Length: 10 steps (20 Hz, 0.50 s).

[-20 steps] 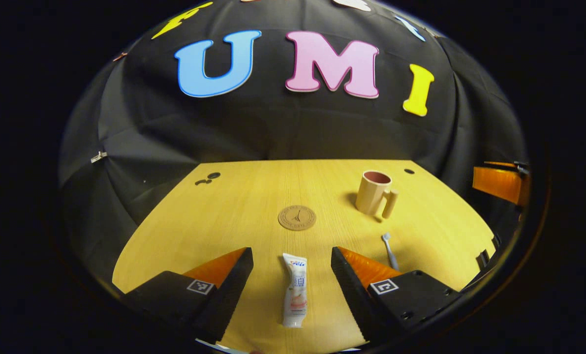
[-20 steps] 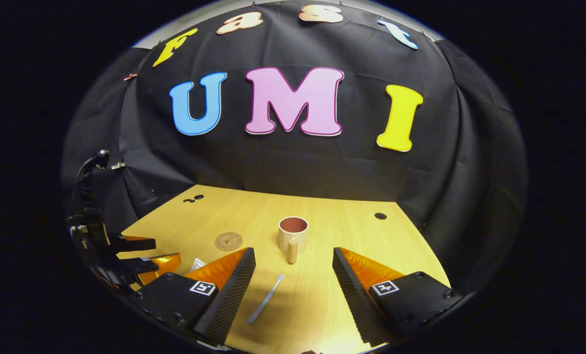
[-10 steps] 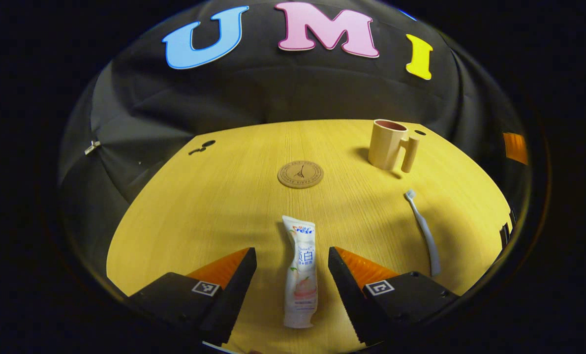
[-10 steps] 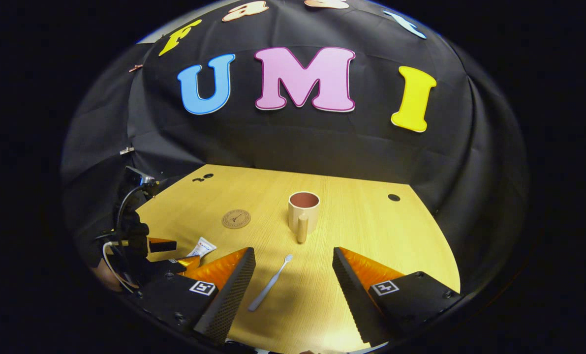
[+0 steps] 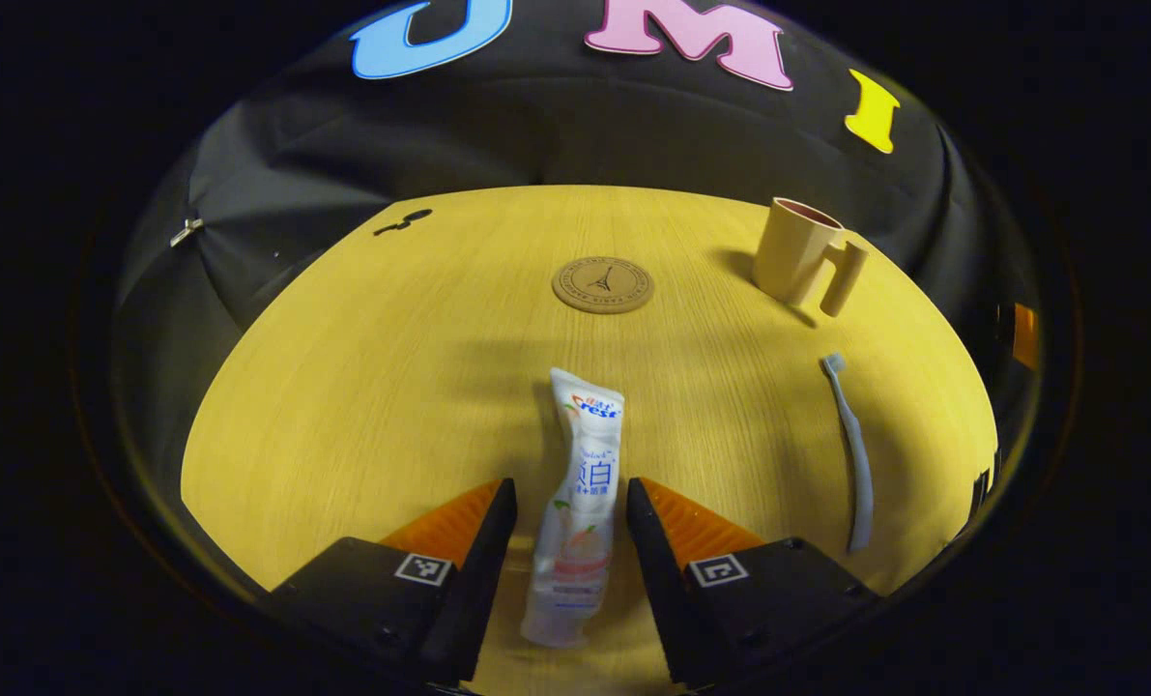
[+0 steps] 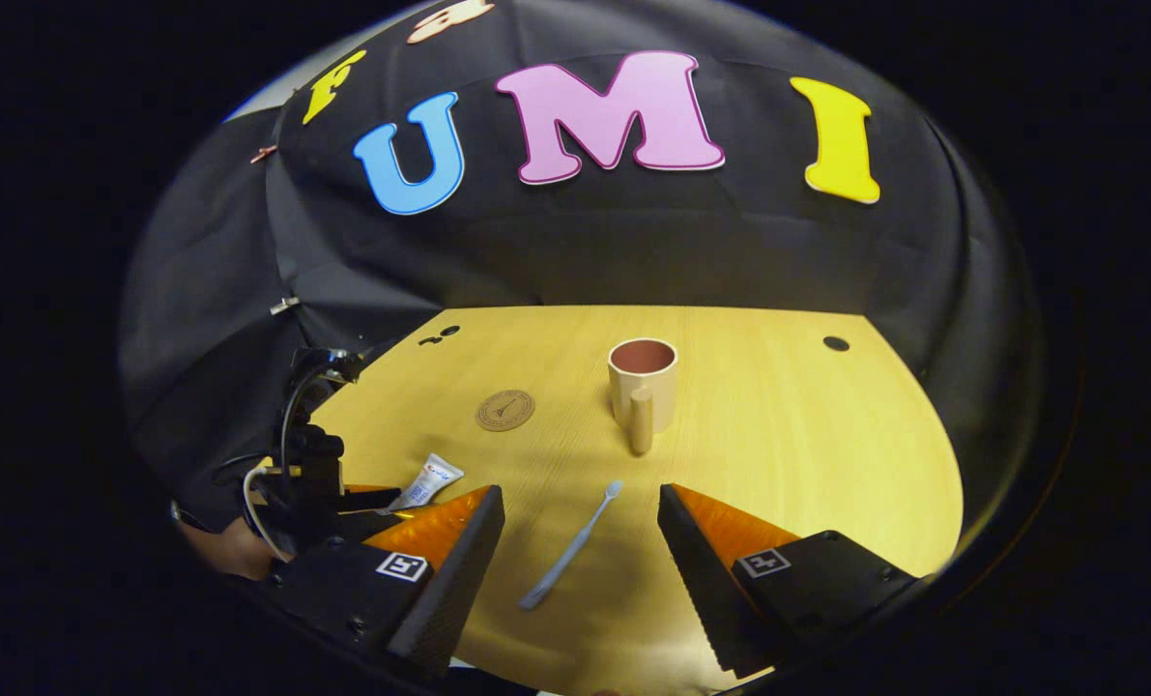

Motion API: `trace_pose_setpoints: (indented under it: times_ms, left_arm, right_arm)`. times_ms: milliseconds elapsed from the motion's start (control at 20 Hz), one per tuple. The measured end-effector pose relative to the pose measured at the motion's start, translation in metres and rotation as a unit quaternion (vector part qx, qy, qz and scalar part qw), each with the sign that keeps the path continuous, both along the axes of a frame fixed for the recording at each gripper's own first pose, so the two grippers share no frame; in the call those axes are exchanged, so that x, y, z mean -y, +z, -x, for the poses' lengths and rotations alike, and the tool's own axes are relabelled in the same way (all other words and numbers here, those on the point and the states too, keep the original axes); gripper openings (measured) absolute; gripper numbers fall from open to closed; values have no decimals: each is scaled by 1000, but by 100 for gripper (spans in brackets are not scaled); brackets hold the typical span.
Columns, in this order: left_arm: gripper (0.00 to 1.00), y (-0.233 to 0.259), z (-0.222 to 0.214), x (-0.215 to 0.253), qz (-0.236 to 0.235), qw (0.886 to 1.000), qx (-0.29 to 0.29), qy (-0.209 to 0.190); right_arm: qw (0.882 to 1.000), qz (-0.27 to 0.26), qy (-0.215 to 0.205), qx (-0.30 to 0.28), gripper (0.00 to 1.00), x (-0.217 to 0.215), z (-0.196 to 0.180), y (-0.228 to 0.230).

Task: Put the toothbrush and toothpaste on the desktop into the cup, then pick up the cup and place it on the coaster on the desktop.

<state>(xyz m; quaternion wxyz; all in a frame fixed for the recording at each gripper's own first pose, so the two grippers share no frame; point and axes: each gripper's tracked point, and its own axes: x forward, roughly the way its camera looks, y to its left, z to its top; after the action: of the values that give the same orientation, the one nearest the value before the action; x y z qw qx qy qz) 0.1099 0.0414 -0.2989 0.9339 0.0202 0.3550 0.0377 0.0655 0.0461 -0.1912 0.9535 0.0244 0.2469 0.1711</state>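
left gripper (image 5: 563, 541) low over the desktop (image 5: 362, 387), fingers astride the toothpaste (image 5: 575, 507) with a narrow gap on each side; contact with the tube not confirmed, so read as parted, not clamped. toothpaste flat on the wood, cap end toward the camera, crimped end toward the coaster (image 5: 602, 284). coaster bare, beyond the tube, near mid-desktop. cup (image 5: 795, 259) upright, to the right of the coaster and apart from it, handle facing the near side. toothbrush (image 5: 850, 454) flat on the desktop, nearer than the cup, head end toward the cup, not touching it.

right gripper (image 6: 580, 561) above the near edge of the desktop (image 6: 807, 454), fingers set wide, nothing between them but the toothbrush (image 6: 571, 547) lying on the wood below, untouched. toothbrush angled, head up-right toward the cup (image 6: 643, 385). cup upright, interior reddish, handle toward the camera. coaster (image 6: 504, 409) left of the cup. toothpaste (image 6: 427, 479) at the left, partly hidden behind the left gripper (image 6: 358, 503), with a hand (image 6: 232, 546) at its rear.
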Motion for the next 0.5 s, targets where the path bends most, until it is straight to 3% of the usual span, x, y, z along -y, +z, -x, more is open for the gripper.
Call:
trace_pose_setpoints:
  times_ms: [150, 300, 500]
  left_arm:
    - [47, -2, -1, 3, -7, 999, -32, 7]
    - [39, -1, -5, 5, 5, 997, -70, 19]
    - [27, 2, -6, 4, 8, 998, -65, -15]
  right_arm:
    - [999, 14, -5, -39, 99, 4, -1, -27]
    - [996, 35, -16, -77, 99, 7, 3, -46]
    - [992, 54, -45, -101, 99, -2, -8, -64]
